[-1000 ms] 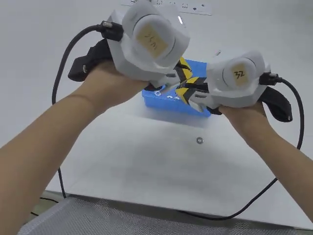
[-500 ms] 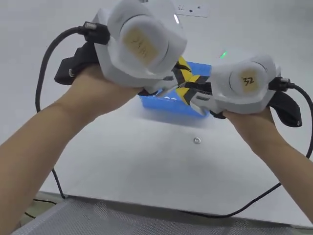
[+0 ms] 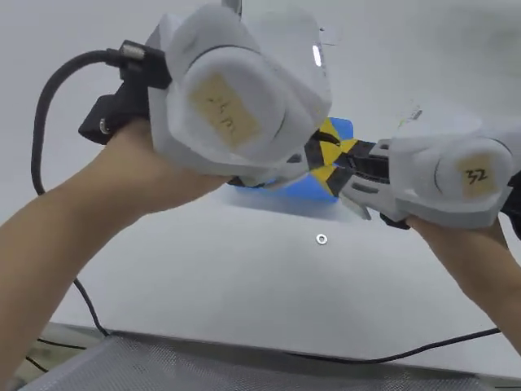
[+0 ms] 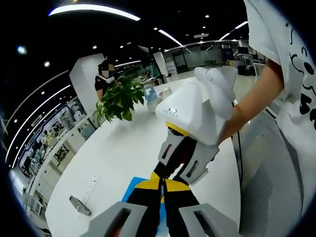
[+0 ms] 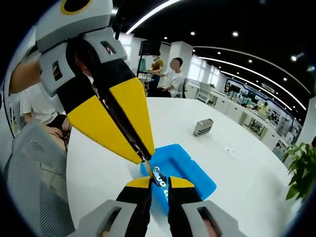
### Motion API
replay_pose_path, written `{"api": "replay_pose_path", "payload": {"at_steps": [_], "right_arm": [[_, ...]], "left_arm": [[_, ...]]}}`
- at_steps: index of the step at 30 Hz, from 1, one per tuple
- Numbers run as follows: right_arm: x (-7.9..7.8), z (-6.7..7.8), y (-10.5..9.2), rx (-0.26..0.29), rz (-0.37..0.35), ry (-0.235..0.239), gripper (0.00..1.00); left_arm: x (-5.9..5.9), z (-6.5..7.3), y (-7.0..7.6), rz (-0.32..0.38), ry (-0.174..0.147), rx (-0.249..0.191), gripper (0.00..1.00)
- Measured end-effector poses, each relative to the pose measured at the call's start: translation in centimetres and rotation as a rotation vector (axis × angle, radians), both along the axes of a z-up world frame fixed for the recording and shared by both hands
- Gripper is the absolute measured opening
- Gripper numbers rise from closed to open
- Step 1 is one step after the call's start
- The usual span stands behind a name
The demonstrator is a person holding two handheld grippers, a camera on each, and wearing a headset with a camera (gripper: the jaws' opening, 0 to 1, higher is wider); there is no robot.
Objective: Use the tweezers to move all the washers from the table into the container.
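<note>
A small silver washer (image 3: 322, 239) is lying flat just in front of the shallow blue container (image 3: 303, 186), while the thin tweezers (image 5: 152, 169) are hovering tip-down over its near corner.

In the right gripper view, a broad white table (image 5: 237, 163) spreads beyond the fingers (image 5: 137, 197), a small grey box (image 5: 203, 127) farther out on it. In the left gripper view, a leafy plant (image 4: 118, 98) stands past the fingers (image 4: 180, 207), under strip lights (image 4: 94, 9) on a dark ceiling (image 4: 148, 19).
</note>
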State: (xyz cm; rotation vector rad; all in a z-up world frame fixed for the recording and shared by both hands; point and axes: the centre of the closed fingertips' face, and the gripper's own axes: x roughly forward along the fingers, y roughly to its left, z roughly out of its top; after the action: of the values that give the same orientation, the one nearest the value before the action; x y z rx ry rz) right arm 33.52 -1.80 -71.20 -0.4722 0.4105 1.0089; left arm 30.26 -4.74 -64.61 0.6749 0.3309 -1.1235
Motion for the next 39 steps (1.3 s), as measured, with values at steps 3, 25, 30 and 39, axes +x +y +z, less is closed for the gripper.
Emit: {"api": "replay_pose_path", "payload": {"at_steps": [3, 25, 30, 39], "right_arm": [[-0.6, -0.4, -0.7, 0.014, -0.018, 0.038, 0.10], [-3.2, -5.3, -2.1, -0.048, -0.014, 0.130, 0.06], [-3.1, -6.2, -2.0, -0.059, -0.010, 0.145, 0.06], [-3.0, -7.3, -1.9, -0.074, 0.000, 0.168, 0.06]], "left_arm": [[-0.7, -0.4, -0.7, -0.054, -0.011, 0.034, 0.00], [-1.5, -4.9, -1.0, 0.021, 0.153, -0.034, 0.00], [-1.1, -5.7, -0.7, 0.062, 0.183, -0.072, 0.00], [-1.0, -6.7, -0.7, 0.076, 0.200, -0.062, 0.00]]}}
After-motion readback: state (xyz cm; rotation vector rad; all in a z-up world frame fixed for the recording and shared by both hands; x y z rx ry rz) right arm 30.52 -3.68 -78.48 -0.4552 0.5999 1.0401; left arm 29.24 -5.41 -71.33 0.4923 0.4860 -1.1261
